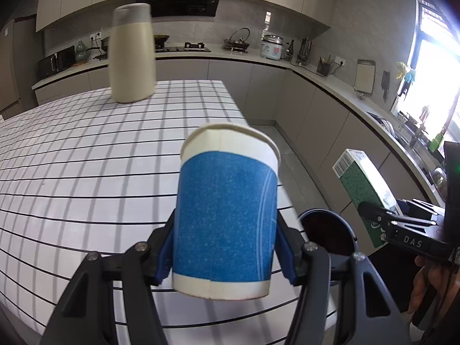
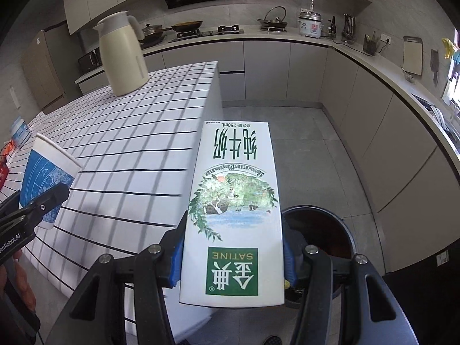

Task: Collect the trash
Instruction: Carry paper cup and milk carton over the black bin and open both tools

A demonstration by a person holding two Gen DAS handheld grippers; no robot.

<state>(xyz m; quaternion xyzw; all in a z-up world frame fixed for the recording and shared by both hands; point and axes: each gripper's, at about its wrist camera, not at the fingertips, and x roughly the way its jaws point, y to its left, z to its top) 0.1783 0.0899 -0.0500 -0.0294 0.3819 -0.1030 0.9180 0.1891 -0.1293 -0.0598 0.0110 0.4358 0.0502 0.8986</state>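
My left gripper [image 1: 225,254] is shut on a blue and white paper cup [image 1: 227,210], held upright above the table's near right corner. The cup also shows in the right wrist view [image 2: 47,181], at the far left. My right gripper [image 2: 233,256] is shut on a white and green milk carton [image 2: 234,210], held upside down beside the table edge. The carton also shows in the left wrist view [image 1: 365,189], with the right gripper [image 1: 376,215] around it. A round dark trash bin [image 2: 322,230] stands open on the floor, below and right of the carton; it also shows in the left wrist view [image 1: 327,234].
A table with a white checked cloth [image 1: 86,172] fills the left. A cream thermos jug [image 1: 132,54] stands at its far end. Grey floor [image 2: 302,149] lies between the table and the kitchen counters [image 2: 373,66]. A hob, pans and a rice cooker sit on the back counter.
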